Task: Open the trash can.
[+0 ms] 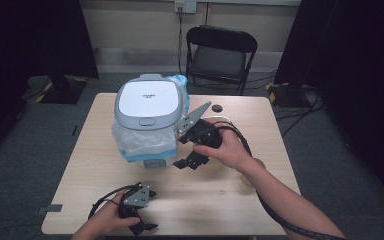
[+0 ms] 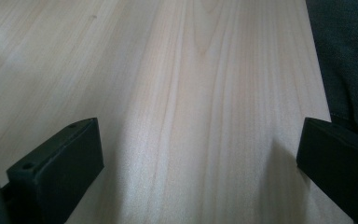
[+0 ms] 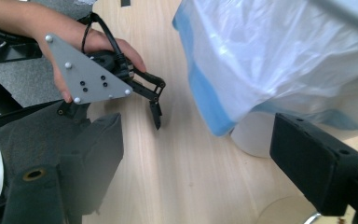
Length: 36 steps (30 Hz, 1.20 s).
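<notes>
While both of my grippers sit over the table (image 1: 240, 195), the stock reads as follows.

Item one: bin (image 1: 147, 115), white body with a grey-rimmed lid shut on top, standing toward the table's far edge, left of its middle. A clear plastic liner (image 1: 137, 140) with a blue band hangs out from under the lid and drapes down the near side; in the right gripper view the liner (image 3: 279, 60) billows over the white base.

Item two: my right gripper (image 1: 192, 161), held in my right hand (image 1: 232, 150), just beside the bin's near right corner, close to the hanging liner and not touching it as far as I can tell. Its jaws stand wide apart with nothing between them; in the right gripper view bare wood and the bin's base show in the gap. A grey three-cornered plate rides on top, and a black cable trails back along my forearm toward the near edge.

Item three: my left gripper (image 1: 145, 227), held in my left hand (image 1: 107, 220), at the table's near edge, left of middle, well apart from the bin. Jaws spread, gripping nothing; the left gripper view shows plain wood grain between them and the table's edge beside one jaw.

Item four: small dark round object (image 1: 216, 108) near the far edge, right of the bin; what it is I cannot tell.

Item five: black folding chair (image 1: 220, 55) on the floor beyond the far edge.
</notes>
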{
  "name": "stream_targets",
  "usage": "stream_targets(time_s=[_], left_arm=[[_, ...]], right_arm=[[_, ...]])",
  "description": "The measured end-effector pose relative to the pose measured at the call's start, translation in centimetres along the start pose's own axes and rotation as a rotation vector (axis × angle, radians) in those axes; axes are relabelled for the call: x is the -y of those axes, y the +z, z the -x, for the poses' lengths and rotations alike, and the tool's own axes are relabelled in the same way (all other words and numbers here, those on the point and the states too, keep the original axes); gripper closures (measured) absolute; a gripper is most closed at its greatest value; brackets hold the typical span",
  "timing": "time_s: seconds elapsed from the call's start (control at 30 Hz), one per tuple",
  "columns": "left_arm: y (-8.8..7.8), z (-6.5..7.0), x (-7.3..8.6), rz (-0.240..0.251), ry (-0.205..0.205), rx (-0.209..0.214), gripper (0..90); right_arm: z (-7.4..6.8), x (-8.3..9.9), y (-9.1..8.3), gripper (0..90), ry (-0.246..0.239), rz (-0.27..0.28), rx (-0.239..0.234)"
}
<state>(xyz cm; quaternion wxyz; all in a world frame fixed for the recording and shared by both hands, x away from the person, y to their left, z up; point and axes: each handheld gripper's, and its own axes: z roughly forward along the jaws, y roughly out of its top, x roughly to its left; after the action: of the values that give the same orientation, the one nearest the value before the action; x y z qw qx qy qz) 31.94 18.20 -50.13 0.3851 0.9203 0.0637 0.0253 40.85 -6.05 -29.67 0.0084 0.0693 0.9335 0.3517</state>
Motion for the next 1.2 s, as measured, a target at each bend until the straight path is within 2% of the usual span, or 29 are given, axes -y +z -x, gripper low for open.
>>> stream_targets(time_s=[0.23, 0.37, 0.53, 1.2], left_arm=[[0.0, 0.0, 0.0, -0.003, 0.000, -0.002, 0.0], [0.0, 0.0, 0.0, -0.003, 0.000, -0.002, 0.0], [0.0, 0.0, 0.0, -0.003, 0.000, -0.002, 0.0], [0.0, 0.0, 0.0, -0.003, 0.000, -0.001, 0.0]], right_arm=[[0.8, -0.8, -1.0, 17.0, 0.013, 0.012, 0.009], [1.1, -1.3, -1.5, 17.0, 0.001, -0.007, 0.023], [1.6, -2.0, -2.0, 17.0, 0.005, 0.002, 0.025], [2.4, -5.0, -2.3, 16.7, -0.010, 0.012, 0.017]])
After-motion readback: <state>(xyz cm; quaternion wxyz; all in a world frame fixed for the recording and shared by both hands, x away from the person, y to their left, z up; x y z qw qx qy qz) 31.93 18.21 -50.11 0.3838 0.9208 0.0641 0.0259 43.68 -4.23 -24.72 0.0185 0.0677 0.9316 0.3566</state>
